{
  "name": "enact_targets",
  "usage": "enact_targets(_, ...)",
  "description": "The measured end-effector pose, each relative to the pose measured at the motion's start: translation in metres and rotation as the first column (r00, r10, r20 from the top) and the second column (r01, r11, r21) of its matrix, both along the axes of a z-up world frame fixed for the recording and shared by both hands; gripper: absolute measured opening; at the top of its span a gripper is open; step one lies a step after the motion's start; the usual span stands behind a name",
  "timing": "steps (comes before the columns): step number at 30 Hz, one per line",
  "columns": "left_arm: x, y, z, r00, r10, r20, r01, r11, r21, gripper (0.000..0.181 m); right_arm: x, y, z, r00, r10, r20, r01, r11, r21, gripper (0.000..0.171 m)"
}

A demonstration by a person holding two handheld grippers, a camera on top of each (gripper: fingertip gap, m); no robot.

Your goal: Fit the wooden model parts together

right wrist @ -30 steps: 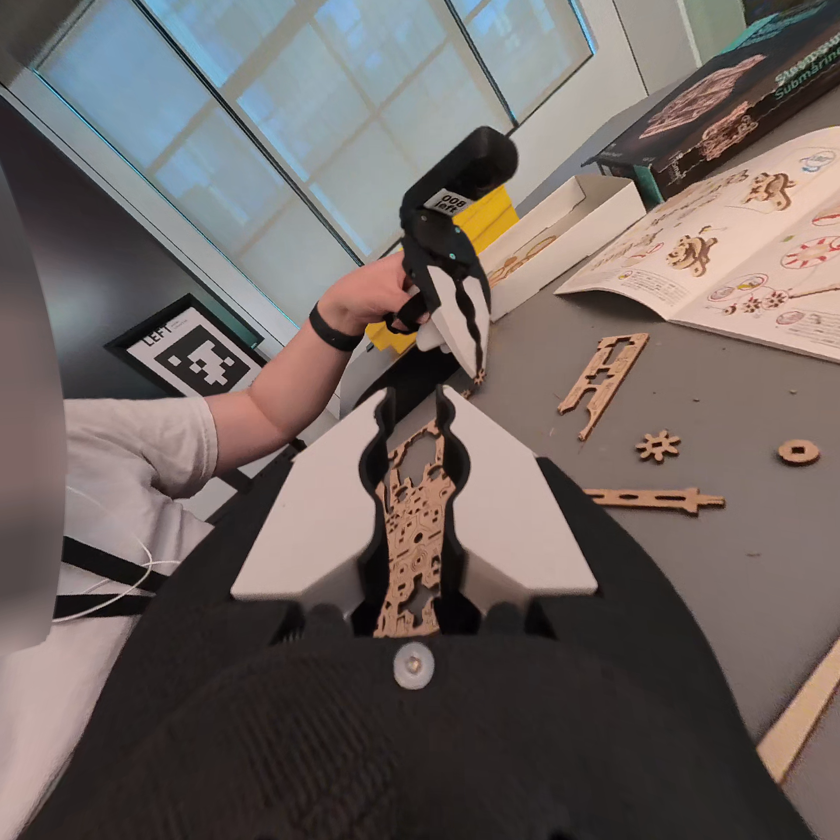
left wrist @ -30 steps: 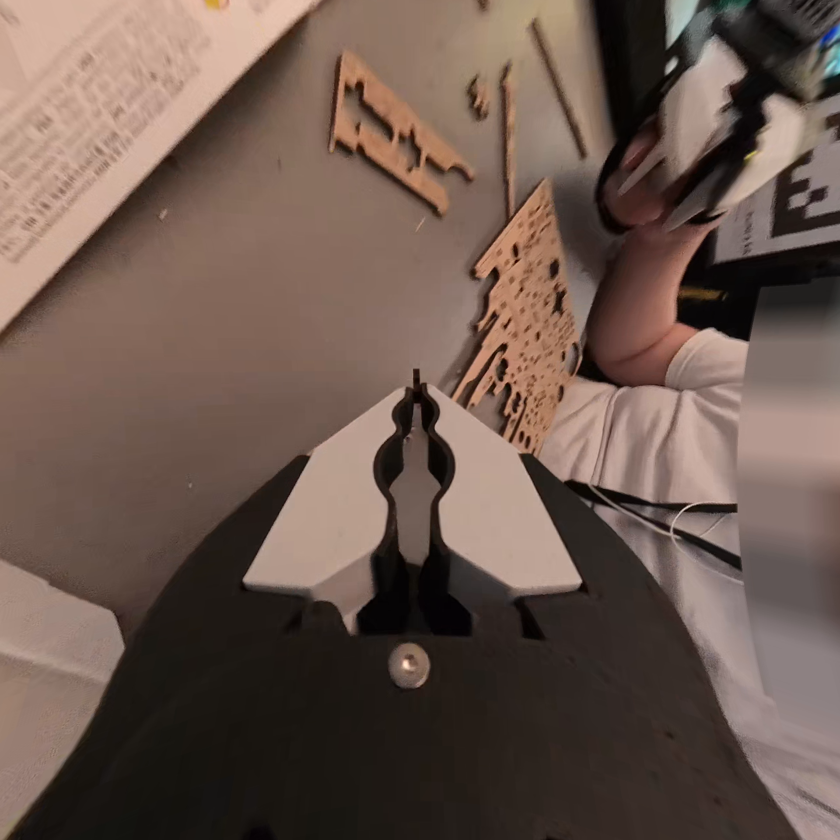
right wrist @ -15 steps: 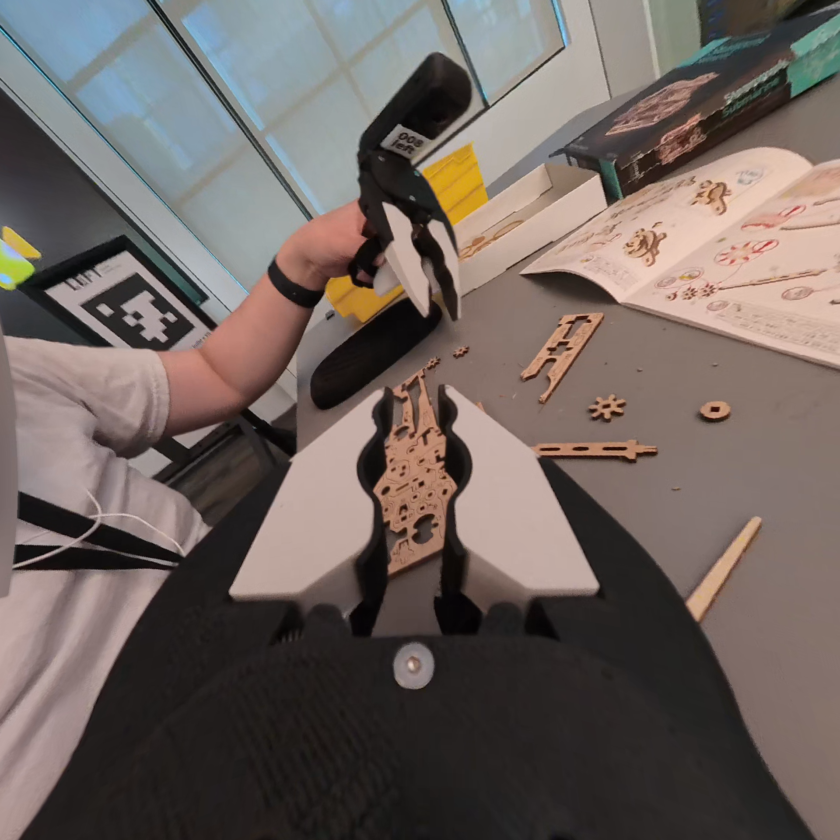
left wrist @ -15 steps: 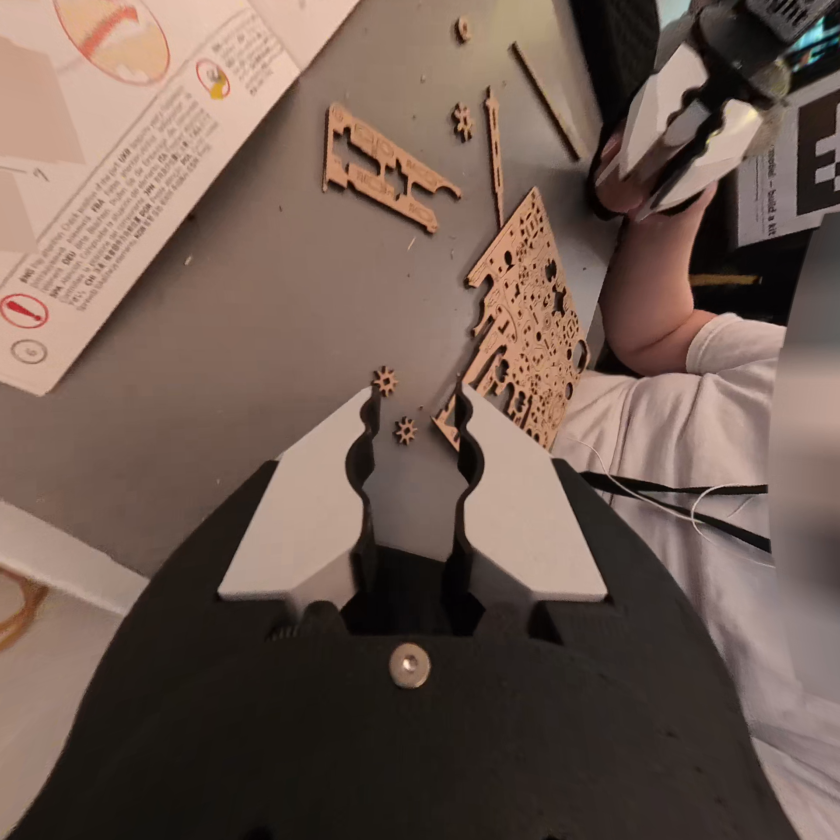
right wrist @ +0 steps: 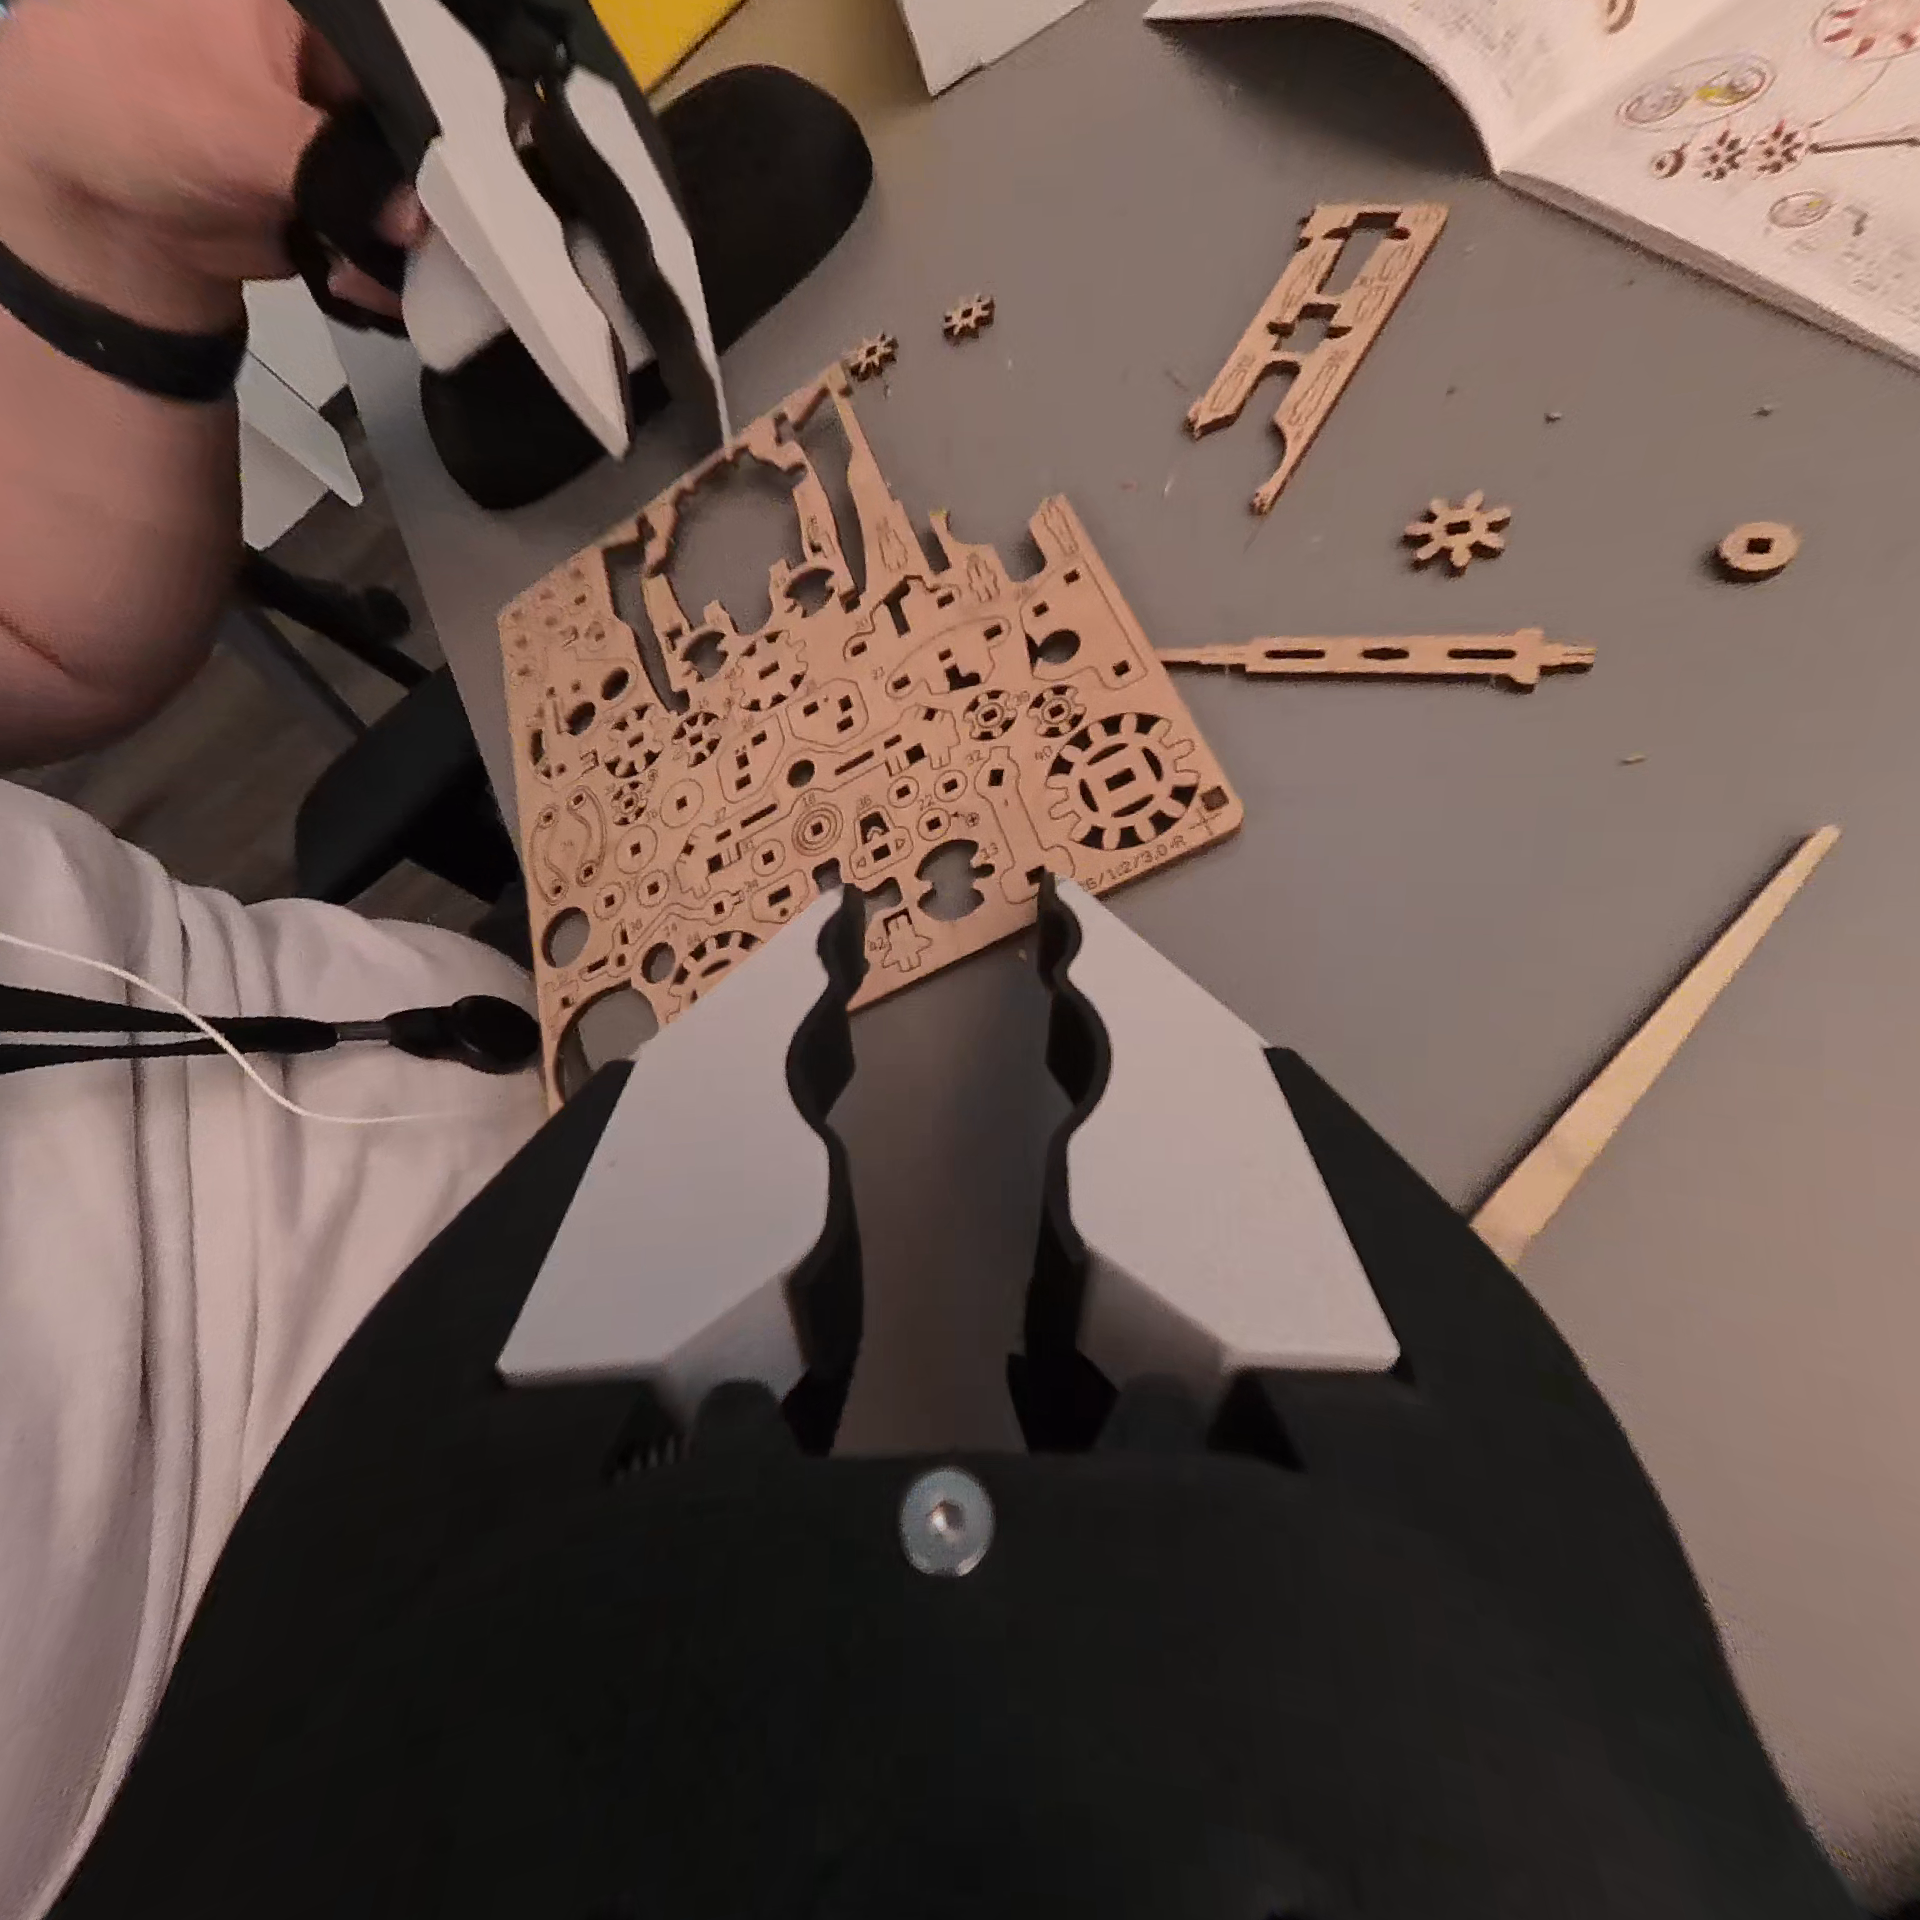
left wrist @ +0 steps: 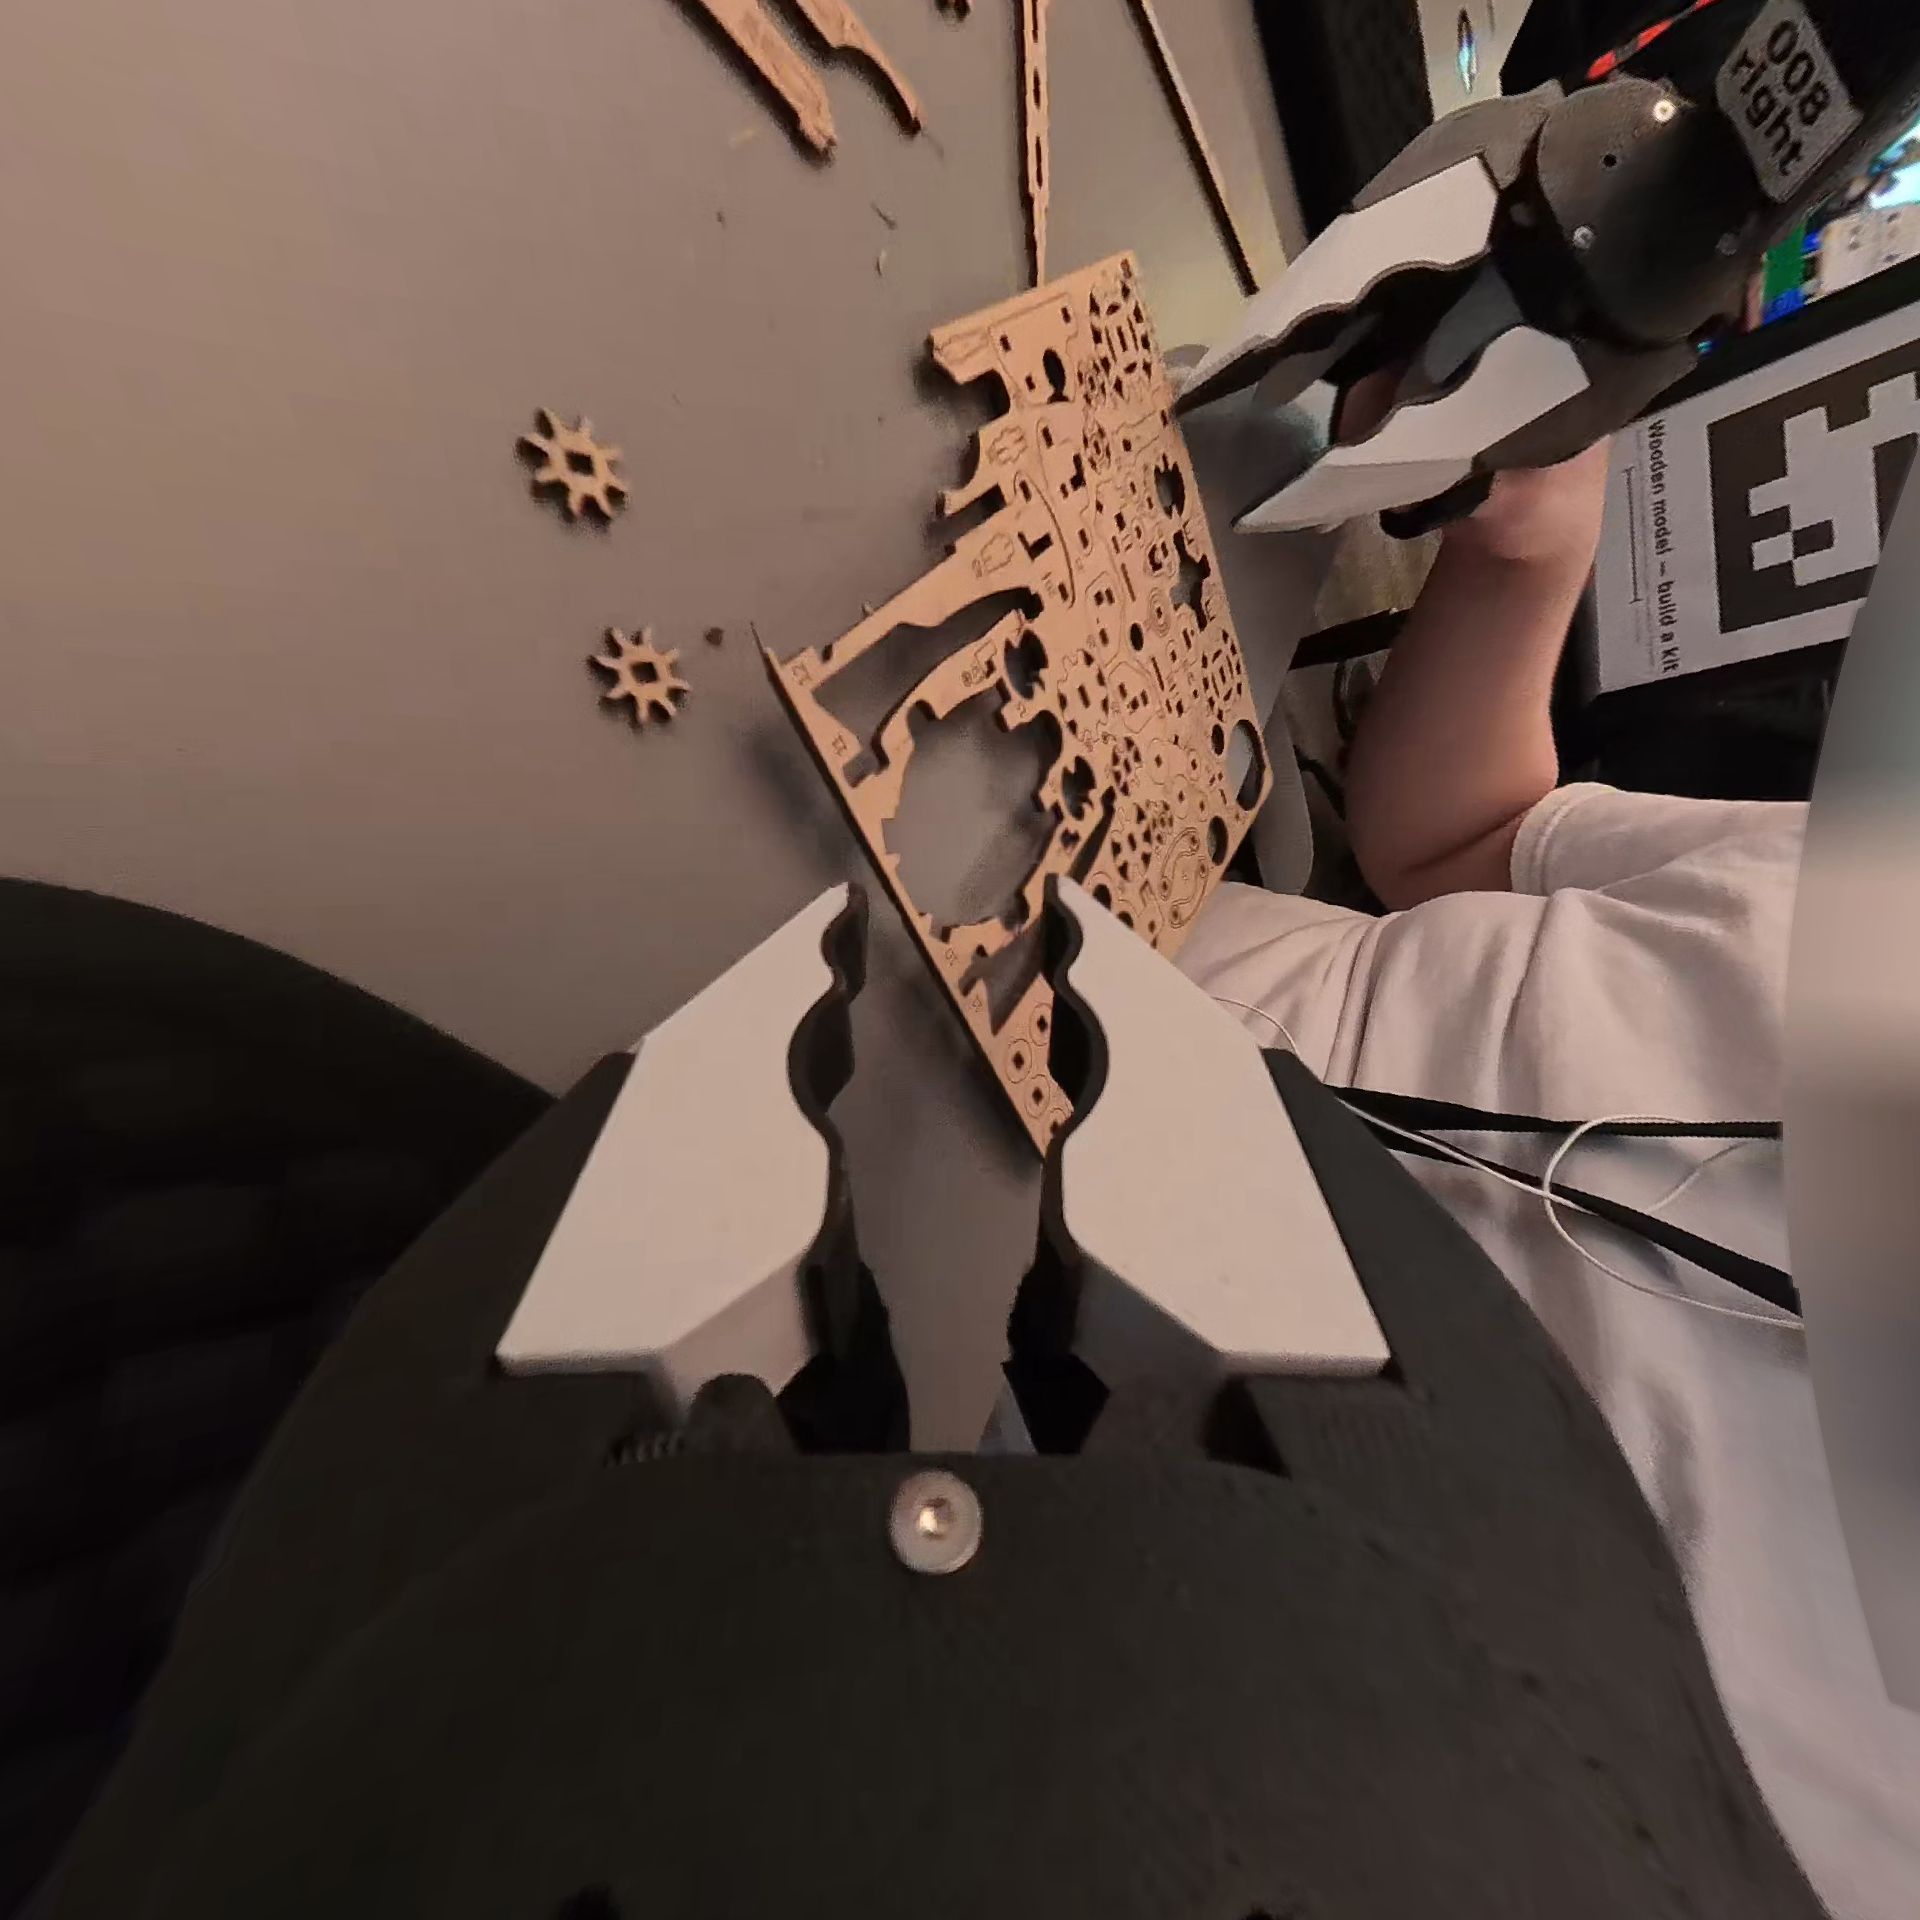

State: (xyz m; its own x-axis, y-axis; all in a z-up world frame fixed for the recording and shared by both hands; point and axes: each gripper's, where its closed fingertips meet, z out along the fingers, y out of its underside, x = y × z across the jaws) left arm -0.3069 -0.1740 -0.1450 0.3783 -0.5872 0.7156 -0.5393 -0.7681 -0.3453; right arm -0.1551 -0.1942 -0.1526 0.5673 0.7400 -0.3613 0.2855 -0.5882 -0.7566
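Note:
A thin wooden parts sheet [right wrist: 831, 727] with many cut-outs lies on the grey table [right wrist: 1351, 831], its near corner over the table edge. My right gripper [right wrist: 943, 899] is open and empty, with its tips just above the sheet's near edge. My left gripper [left wrist: 954, 904] is open and empty over the sheet's [left wrist: 1091, 644] other end. It also shows in the right wrist view [right wrist: 665, 426]. Two small wooden gears [left wrist: 574, 478] [left wrist: 639, 675] lie just left of the sheet. The right gripper [left wrist: 1216, 462] shows open in the left wrist view.
Loose parts lie to the right: a ladder-like piece [right wrist: 1320, 332], a gear [right wrist: 1455, 532], a washer [right wrist: 1756, 551], a slotted rod [right wrist: 1382, 657] and a long stick [right wrist: 1662, 1029]. An open instruction booklet [right wrist: 1714, 135] lies at the far right. A black padded object [right wrist: 748, 208] sits at the far edge. Tip to tip, the grippers are about 15 centimeters apart.
My right gripper opened and let go of the sheet, which now lies on the table. My left gripper opened, the two small gears appeared on the table, and it came down close to the sheet.

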Motion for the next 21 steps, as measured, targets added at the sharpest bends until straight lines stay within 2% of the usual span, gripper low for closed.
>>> enact_targets(11, 0.01, -0.002, -0.001, 0.998, 0.047, 0.033, -0.047, 0.999, -0.002, 0.033, -0.005, -0.001, 0.001, 0.999, -0.017, -0.042, 0.016, 1.0, -0.02, 0.033)
enact_targets(15, 0.021, -0.01, 0.016, 0.988, 0.048, 0.144, -0.041, 0.998, -0.052, 0.029, -0.019, -0.009, 0.003, 0.997, 0.03, -0.071, -0.033, 0.999, -0.04, 0.032)
enact_targets(21, 0.019, -0.014, 0.0, 0.998, 0.042, 0.047, -0.041, 0.999, -0.021, 0.027, -0.021, -0.007, 0.001, 0.999, 0.033, -0.035, -0.034, 0.999, -0.024, 0.03)
